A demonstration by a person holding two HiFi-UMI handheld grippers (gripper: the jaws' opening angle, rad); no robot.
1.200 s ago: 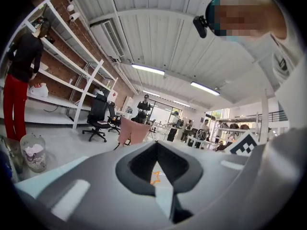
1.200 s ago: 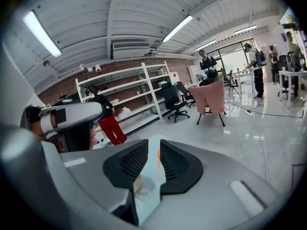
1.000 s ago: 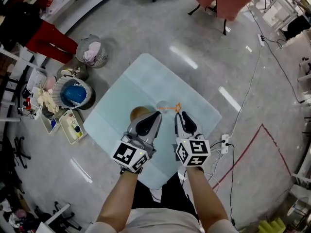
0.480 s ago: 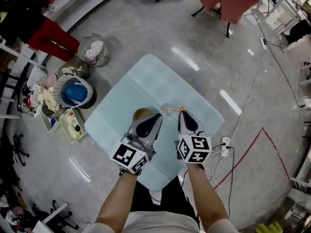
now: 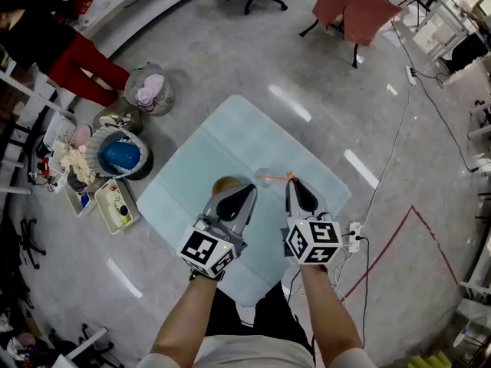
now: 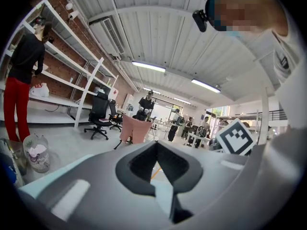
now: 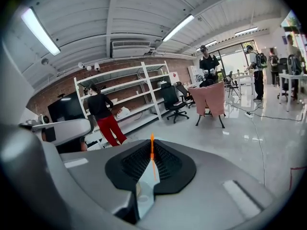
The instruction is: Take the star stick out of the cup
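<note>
Right gripper point(image 5: 291, 182) is pinched shut on the stick point(image 7: 152, 150), near its end, which looks right for something so thin and light (bendy, I'd guess). Its far end reaches the cup point(image 5: 263, 174) on the tabletop point(image 5: 222, 129). Left gripper point(image 5: 248, 191) is closed and empty.

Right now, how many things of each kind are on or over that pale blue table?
Hand-held grippers: 2, the left hand-held gripper and the right hand-held gripper
Orange stick: 1, pinched in the right one
Clear cup: 1
Brown round object: 1, partly hidden
Total: 5
</note>
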